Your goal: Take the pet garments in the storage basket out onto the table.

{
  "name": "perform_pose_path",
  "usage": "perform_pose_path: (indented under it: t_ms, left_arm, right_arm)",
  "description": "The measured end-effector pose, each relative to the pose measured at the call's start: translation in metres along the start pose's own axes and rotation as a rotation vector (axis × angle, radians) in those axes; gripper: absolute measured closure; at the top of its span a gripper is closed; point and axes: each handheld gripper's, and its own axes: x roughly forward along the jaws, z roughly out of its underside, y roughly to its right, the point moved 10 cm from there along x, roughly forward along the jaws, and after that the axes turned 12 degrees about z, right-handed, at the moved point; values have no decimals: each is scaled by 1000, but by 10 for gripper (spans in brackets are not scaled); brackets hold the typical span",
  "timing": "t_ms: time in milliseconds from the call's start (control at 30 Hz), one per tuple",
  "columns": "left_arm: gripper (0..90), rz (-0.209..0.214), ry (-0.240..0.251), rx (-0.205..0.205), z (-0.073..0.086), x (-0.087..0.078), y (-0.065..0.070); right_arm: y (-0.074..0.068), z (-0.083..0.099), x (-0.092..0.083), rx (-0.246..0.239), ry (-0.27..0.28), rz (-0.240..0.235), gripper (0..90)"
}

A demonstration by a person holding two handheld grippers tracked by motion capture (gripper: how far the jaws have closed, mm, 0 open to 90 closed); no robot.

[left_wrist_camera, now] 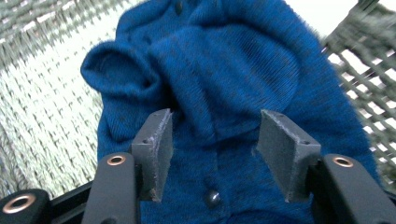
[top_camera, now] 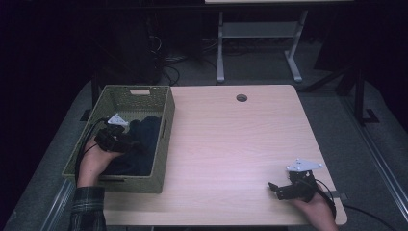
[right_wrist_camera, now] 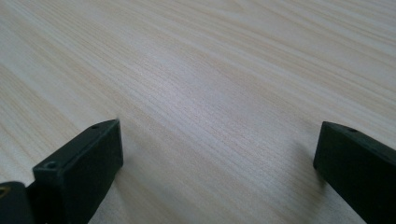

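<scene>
A dark blue knit garment (top_camera: pixel 146 129) with buttons lies crumpled inside a green woven basket (top_camera: pixel 166 144) at the table's left. My left gripper (top_camera: pixel 138 145) is lowered into the basket over the cloth. In the left gripper view the jaws (left_wrist_camera: pixel 215 149) stand apart on either side of a raised fold of the blue garment (left_wrist_camera: pixel 224 70), and the grey pads (left_wrist_camera: pixel 154 149) do not press it. My right gripper (top_camera: pixel 275 190) rests low at the front right of the table, open. Bare wood lies between its jaws (right_wrist_camera: pixel 217 154).
The light wooden table (top_camera: pixel 226 144) has a round cable hole (top_camera: pixel 241 97) near its far edge. The basket's woven walls (left_wrist_camera: pixel 42 116) close in around the left gripper. Beyond the table stand a white desk frame (top_camera: pixel 257 43) and floor cables.
</scene>
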Motion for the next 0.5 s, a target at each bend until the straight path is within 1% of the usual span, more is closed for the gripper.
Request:
perform_pose_path:
  t_ms: [133,200,233,267,300,333,400,433,467,500]
  left_arm:
    - [459,-3,-56,-5,9,8,-4]
    - [462,3,-83,-9,13,13,-5]
    - [463,3,-83,-9,13,13,-5]
    - [464,12,-104,-13,17,18,-5]
    - [466,13,-115,-17,19,21,-6]
    - [466,13,-115,-17,19,21,-6]
    - [466,11,-134,-21,22,24,-7]
    - [477,12,-140,-25,23,26,-7]
    - [487,10,-158,-25,25,29,-7]
    - [496,10,-158,-25,25,29,-7]
  right_arm:
    - [0,0,0,0,0,0,11]
    - [0,0,0,0,0,0,11]
    - [0,0,0,0,0,0,11]
    - [0,0,0,0,0,0,11]
    - [0,0,0,0,0,0,11]
    - [0,0,0,0,0,0,11]
    - [0,0,0,0,0,0,11]
    - [0,0,0,0,0,0,11]
    - [0,0,0,0,0,0,11]
    - [0,0,0,0,0,0,11]
